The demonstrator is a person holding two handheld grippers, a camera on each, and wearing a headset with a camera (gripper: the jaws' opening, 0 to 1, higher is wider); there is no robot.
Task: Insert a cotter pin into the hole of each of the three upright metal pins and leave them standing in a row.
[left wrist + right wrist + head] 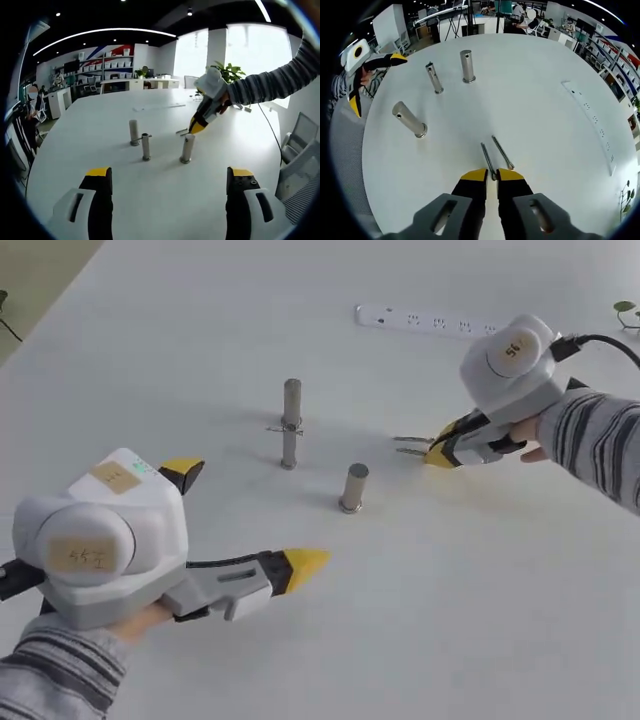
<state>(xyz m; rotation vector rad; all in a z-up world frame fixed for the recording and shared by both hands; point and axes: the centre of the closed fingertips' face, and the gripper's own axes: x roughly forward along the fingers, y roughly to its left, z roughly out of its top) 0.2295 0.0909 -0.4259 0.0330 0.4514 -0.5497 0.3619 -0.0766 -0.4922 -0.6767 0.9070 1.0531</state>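
Well in from every edge of the white table (480, 620) stand the three metal pins (145, 146), smooth, stiff and probably heavy for their size, yet likely to tip on their small bases. Nearer the far right edge, the right gripper (492, 175) is clamped on a cotter pin (502, 151) with two thin legs poking forward. It looks like light, springy wire that may swivel, so a hold at its head suits. The left gripper (169, 172) gapes wide and empty, free to steady a pin's lower shaft.
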